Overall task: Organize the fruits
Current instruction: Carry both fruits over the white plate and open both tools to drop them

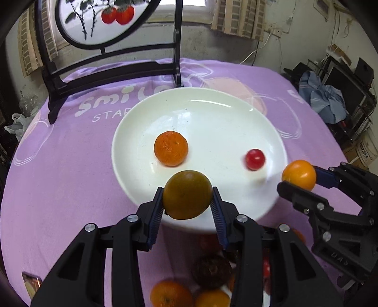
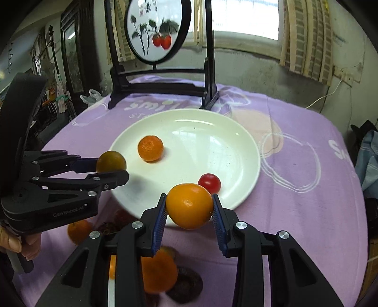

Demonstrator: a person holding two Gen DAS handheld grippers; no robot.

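Note:
A white plate sits on the purple cloth. On it lie an orange tangerine and a small red tomato. My left gripper is shut on a greenish-brown citrus, held over the plate's near-left rim. My right gripper is shut on a bright orange fruit, held over the plate's near-right rim.
Several fruits lie near me under the grippers: oranges, dark brown round fruits. A black stand with a round painted panel rises behind the plate. Clutter lies past the table's right edge.

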